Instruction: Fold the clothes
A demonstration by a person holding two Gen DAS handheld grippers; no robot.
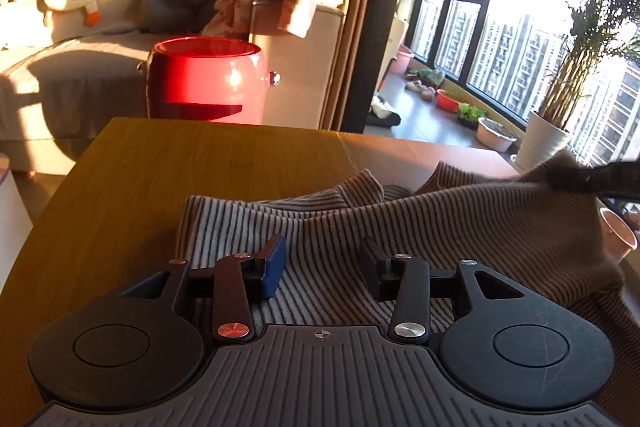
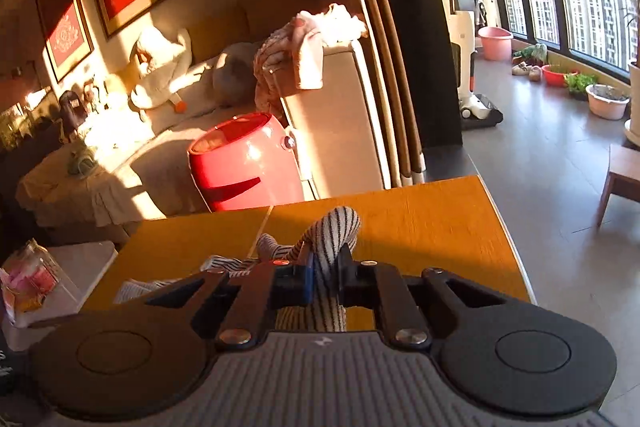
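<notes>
A grey-and-dark striped garment (image 1: 400,227) lies rumpled on the wooden table (image 1: 180,179). My left gripper (image 1: 324,267) is open and hovers low over the garment's near part, fingers apart with striped cloth showing between them. My right gripper (image 2: 326,277) is shut on a bunched fold of the striped garment (image 2: 332,227) and lifts it above the table (image 2: 420,223). In the left wrist view the right gripper (image 1: 600,179) shows at the right edge, pulling the cloth up into a raised ridge.
A red barrel-shaped stool (image 1: 208,79) stands just beyond the table's far edge, with a sofa (image 1: 80,67) behind it. A pink cup (image 1: 618,235) is at the table's right side. A small wooden stool (image 2: 624,179) stands on the floor to the right.
</notes>
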